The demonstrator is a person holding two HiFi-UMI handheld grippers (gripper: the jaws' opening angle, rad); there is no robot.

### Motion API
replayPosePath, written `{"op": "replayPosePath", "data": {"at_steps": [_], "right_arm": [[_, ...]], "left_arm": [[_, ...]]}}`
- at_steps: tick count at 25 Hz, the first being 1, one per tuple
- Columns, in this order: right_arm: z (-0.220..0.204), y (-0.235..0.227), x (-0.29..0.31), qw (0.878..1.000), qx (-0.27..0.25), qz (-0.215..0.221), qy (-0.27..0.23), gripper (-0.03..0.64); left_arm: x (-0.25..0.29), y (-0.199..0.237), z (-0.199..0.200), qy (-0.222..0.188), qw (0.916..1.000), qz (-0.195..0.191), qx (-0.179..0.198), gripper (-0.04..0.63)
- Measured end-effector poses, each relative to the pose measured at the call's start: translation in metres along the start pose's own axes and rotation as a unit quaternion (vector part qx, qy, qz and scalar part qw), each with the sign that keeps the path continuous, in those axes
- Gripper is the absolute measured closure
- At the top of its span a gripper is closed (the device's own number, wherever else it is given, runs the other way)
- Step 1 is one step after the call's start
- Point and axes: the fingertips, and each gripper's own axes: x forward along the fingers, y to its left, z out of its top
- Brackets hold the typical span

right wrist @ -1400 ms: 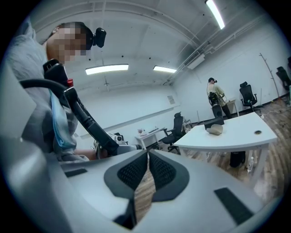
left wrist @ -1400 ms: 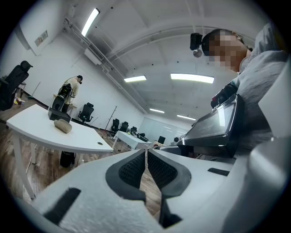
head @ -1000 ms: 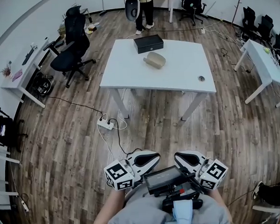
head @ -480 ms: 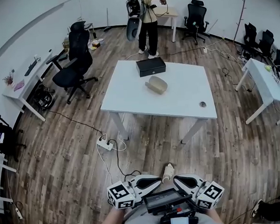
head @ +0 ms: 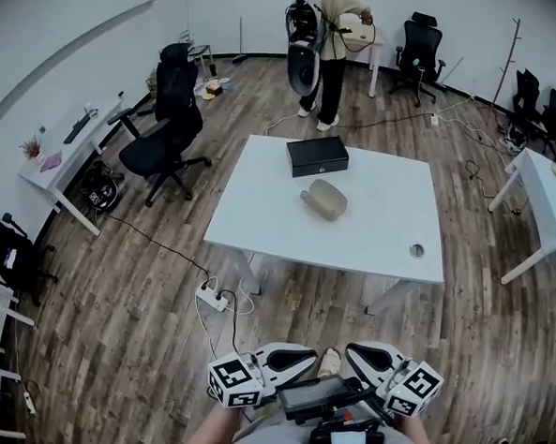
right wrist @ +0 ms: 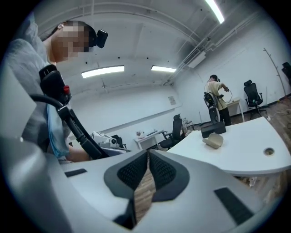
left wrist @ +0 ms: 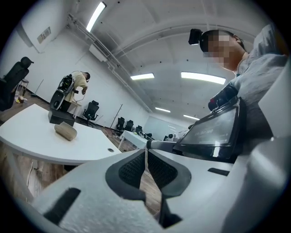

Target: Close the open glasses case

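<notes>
left gripper view: left gripper [left wrist: 146,154] closed, empty; right gripper [right wrist: 148,157] likewise closed, empty; glasses case [left wrist: 66,131] on table [left wrist: 91,145] well ahead of both.

Bright, even light from ceiling strip lights [left wrist: 202,77]; faint shadows; heavy fisheye bending edges; gripper views' corners black.

white rectangular table [head: 268,208] on wood-plank floor [head: 114,311]. black rectangular box [head: 317,156] at table's far edge, near the middle. round metal cable grommet [head: 416,250] near its right near corner. black wheeled office chair [head: 173,119] off the left edge. person standing [head: 328,35] beyond the far edge. white power strip [head: 212,297] on floor by the near-left table leg.
</notes>
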Motion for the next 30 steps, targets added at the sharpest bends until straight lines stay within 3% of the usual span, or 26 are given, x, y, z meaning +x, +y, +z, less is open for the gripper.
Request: {"op": "replayPosePath", "data": {"at_steps": [5,14,22,30], "right_arm": [[0.029,-0.058,0.012,1.000,-0.018,0.003,0.008,0.586],[0.074,-0.147,0.023,0.999,-0.044,0.026,0.006,0.585],[0.076,-0.173,0.048,0.998,-0.035,0.058,0.019,0.584],[0.086,-0.203,0.082,0.999,-0.023,0.028,0.018,0.584]], "left_arm": [[0.031,0.045,0.049,-0.021,0.9997,0.013,0.009,0.565],[0.093,0.099,0.091,-0.044,0.9984,0.029,0.018,0.565],[0.101,0.132,0.092,-0.049,0.9971,0.057,0.008,0.565],[0.083,0.198,0.113,-0.059,0.9958,0.070,-0.008,0.565]]}}
